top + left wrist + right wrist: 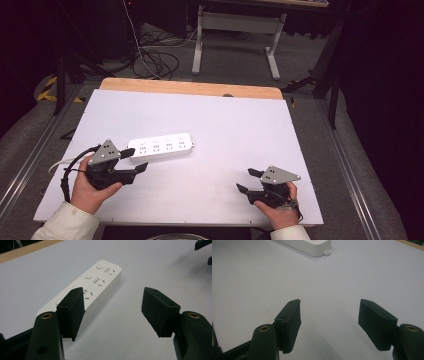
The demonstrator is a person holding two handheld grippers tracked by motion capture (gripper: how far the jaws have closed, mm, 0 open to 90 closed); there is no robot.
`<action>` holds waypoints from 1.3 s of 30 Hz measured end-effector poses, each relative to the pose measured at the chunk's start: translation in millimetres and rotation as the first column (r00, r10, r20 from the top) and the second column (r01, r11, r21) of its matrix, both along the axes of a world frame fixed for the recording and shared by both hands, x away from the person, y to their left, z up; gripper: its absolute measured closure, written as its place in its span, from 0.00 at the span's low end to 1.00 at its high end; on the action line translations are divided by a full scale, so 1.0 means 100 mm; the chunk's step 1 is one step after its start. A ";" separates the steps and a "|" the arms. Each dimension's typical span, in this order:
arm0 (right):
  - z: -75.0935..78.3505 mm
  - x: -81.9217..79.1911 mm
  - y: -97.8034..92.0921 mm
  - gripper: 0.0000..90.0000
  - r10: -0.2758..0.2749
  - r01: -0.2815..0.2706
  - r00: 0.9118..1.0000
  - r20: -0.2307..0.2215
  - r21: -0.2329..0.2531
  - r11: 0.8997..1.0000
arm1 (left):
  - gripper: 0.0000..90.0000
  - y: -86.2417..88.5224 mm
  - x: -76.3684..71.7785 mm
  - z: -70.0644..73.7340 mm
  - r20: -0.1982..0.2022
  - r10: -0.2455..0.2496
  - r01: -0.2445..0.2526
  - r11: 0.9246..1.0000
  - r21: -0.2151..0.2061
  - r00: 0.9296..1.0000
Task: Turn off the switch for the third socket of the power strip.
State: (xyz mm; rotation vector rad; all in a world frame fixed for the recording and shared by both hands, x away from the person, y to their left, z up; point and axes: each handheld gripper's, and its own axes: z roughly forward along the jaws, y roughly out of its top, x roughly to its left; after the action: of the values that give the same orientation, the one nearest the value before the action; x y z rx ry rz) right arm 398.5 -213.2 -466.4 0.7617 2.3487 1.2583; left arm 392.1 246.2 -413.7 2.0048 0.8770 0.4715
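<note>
**Two open grippers hovering near a white power strip**

A white table (220, 125) is taking up most of the high view, with a strip of bare wood edge (190, 88) running along its far side. Beyond it, a grey floor is carrying a tangle of cables (155, 62) and the legs of a white stand (235, 35).

On the left half of the table, a white power strip (161, 146) is lying flat, its socket face turned upward, with four round buttons showing beside the socket slots in the left gripper view. A white cord (60, 164) is trailing away from its left end toward the table's left edge.

The left gripper (135, 160) is being held in a person's left hand (90, 192) just beside the strip's near left end. Its jaws are standing wide apart with nothing between them; in the left gripper view one jaw is overlapping the strip's near edge, though whether it is touching cannot be told.

The right gripper (247, 180) is being held in the right hand (277, 210) near the table's front right corner, well apart from the strip. Its jaws are also spread wide and holding nothing, pointing over bare table toward the strip's far end (312, 246).
</note>
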 end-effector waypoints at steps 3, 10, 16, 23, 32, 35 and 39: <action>0.00 0.00 0.00 0.39 0.003 -0.003 1.000 -0.004 -0.006 1.000 | 0.39 -0.04 0.05 0.05 0.011 -0.003 0.003 1.000 0.009 1.000; 0.00 0.00 0.00 0.39 0.003 -0.003 1.000 -0.002 0.000 1.000 | 0.40 -0.15 0.19 0.19 0.022 -0.019 0.019 1.000 0.024 1.000; -0.01 0.00 -0.01 0.39 0.005 -0.005 1.000 -0.003 0.002 1.000 | 0.40 -0.24 0.30 0.24 0.010 -0.025 0.024 0.999 0.034 1.000; -0.01 0.00 0.00 0.39 0.007 -0.007 1.000 -0.004 -0.002 1.000 | 0.42 -0.33 0.44 0.28 0.002 -0.027 0.026 0.999 0.031 1.000; -0.01 0.01 0.01 0.38 0.011 -0.011 1.000 -0.005 -0.005 1.000 | 0.44 -0.51 0.59 0.27 -0.010 -0.040 0.041 0.998 0.052 0.999; -0.02 0.02 0.00 0.38 0.014 -0.014 1.000 -0.011 -0.003 1.000 | 0.48 -0.54 0.64 0.26 -0.009 -0.033 0.034 0.997 0.067 0.999; -0.02 0.01 0.00 0.38 0.014 -0.014 1.000 -0.008 -0.003 1.000 | 0.77 -0.56 0.71 0.24 -0.034 -0.031 0.033 0.997 0.065 0.999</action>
State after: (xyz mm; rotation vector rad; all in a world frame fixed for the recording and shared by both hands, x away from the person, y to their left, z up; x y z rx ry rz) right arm 399.3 -212.9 -468.1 0.7525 2.3655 1.2599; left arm 462.9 190.4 -389.3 2.0886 0.8584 0.4557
